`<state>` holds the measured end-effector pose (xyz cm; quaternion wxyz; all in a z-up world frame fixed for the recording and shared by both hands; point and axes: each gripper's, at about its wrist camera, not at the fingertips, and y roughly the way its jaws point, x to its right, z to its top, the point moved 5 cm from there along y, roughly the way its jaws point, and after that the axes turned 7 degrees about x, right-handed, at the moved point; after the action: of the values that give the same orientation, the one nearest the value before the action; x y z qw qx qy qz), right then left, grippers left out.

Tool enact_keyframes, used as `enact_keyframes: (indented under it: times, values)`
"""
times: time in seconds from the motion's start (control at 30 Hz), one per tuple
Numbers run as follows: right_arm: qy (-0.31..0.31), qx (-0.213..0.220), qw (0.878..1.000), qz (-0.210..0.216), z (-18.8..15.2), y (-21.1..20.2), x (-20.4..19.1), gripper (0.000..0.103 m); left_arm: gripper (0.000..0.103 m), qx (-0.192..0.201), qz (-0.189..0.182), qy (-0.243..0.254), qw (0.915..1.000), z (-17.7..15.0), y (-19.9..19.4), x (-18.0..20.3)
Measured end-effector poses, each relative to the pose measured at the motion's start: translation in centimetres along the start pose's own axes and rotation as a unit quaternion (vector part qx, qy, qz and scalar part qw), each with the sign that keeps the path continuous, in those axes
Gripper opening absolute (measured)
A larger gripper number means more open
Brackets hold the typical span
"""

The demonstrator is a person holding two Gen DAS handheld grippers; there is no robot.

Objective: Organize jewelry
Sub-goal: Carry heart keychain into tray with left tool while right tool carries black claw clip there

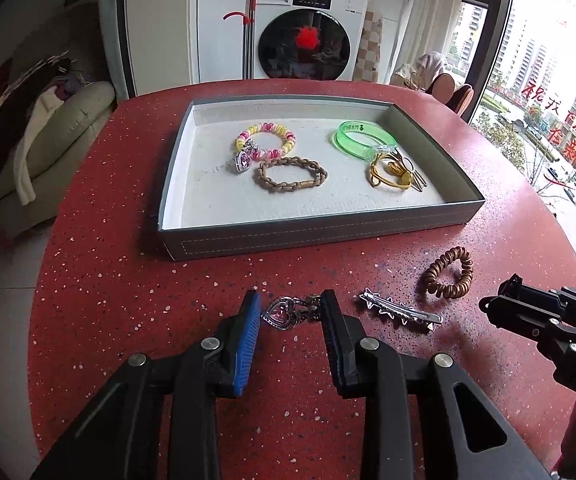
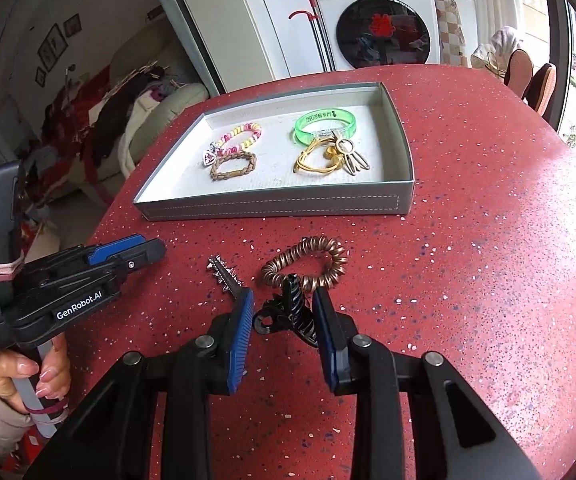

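My left gripper (image 1: pixel 289 304) is shut on a silver heart pendant (image 1: pixel 282 314) with a pink stone, held across its width just over the red speckled table (image 1: pixel 128 280). My right gripper (image 2: pixel 284 306) is shut on a black claw hair clip (image 2: pixel 288 316). A silver star hair clip (image 1: pixel 399 310) (image 2: pixel 226 276) and a copper spiral hair tie (image 1: pixel 447 272) (image 2: pixel 307 264) lie loose on the table between the grippers and the grey tray (image 1: pixel 319 236) (image 2: pixel 272 208). The tray holds a pink-yellow spiral bracelet (image 1: pixel 266 140), a braided brown bracelet (image 1: pixel 289 174), a green bangle (image 1: pixel 363 140) and gold cord pieces (image 1: pixel 391 174).
The right gripper (image 1: pixel 499 306) shows at the right of the left wrist view, and a hand holds the left gripper (image 2: pixel 144 250) at the left of the right wrist view. Beyond the round table stand a washing machine (image 1: pixel 307 28), a sofa with clothes (image 1: pixel 48 132) and chairs (image 1: pixel 451 92).
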<state>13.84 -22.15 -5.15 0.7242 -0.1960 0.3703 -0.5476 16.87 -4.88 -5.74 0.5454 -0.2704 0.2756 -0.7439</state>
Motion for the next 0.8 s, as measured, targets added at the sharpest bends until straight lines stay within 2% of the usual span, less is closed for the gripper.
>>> enact_keyframes:
  times: [0.3, 0.6, 0.8]
  values:
    - [0.013, 0.022, 1.000, 0.012, 2.9, -0.9, 0.4, 0.033, 0.050, 0.023, 0.005, -0.001, 0.9997, 2.1, -2.1, -0.7]
    - [0.009, 0.048, 0.999, 0.003, 7.8, -1.2, 1.4, 0.033, 0.050, 0.066, 0.009, 0.007, 0.9978, 7.3, -3.0, -1.0]
    - [0.015, 0.049, 0.999, 0.004, 11.3, 0.5, 2.0, 0.033, 0.050, 0.071, 0.008, 0.011, 0.9974, 10.3, -1.7, -1.0]
